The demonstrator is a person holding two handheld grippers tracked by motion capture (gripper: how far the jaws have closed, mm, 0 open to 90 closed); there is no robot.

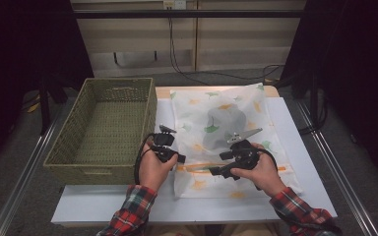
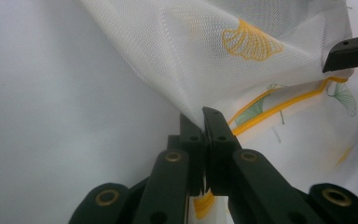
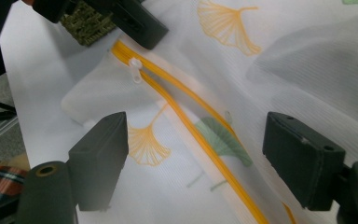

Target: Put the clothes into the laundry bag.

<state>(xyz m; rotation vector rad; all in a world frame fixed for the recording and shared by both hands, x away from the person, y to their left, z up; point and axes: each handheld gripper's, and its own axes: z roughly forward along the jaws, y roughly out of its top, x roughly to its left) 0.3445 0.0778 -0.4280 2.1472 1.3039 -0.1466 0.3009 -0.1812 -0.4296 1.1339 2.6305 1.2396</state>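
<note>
A white mesh bag [image 1: 226,113] printed with ginkgo leaves lies flat on the white table [image 1: 305,162], a dark garment [image 1: 226,129] showing through it. An orange zipper [image 3: 168,88] runs along its near edge, its white pull [image 3: 135,70] close to the left end. My left gripper [image 2: 204,123] is shut on the bag's mesh edge [image 2: 191,46] beside the zipper [image 2: 279,105] and lifts it slightly. My right gripper [image 3: 200,140] is open just above the zipper, one jaw on either side. In the high view the left gripper [image 1: 181,158] and right gripper [image 1: 214,172] are close together at the bag's near left.
A woven green-brown basket [image 1: 150,105] stands left of the bag, its near corner [image 3: 86,25] just behind the left gripper [image 3: 135,25]. Bare table lies in front of the bag and to its right. Cables run on the floor beyond.
</note>
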